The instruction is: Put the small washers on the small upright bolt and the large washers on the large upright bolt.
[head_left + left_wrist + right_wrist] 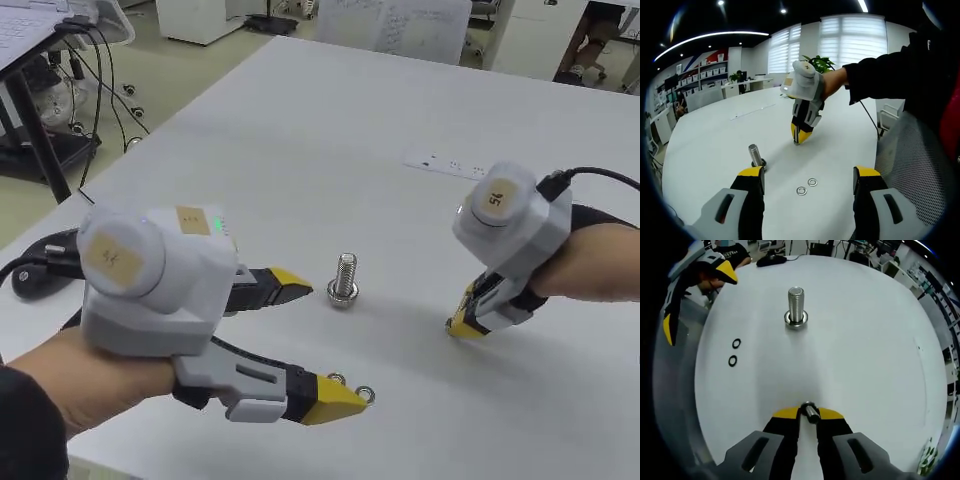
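Washers (801,190) lie on the surface (400,150) just ahead of the left gripper (810,172), between its wide fingers (752,175); well right, the right gripper (462,322) pinches the small bolt (811,414).

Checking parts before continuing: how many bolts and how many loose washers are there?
Bolts: 2 (large upright bolt; small bolt in the right gripper)
Loose washers: 2
Total: 4
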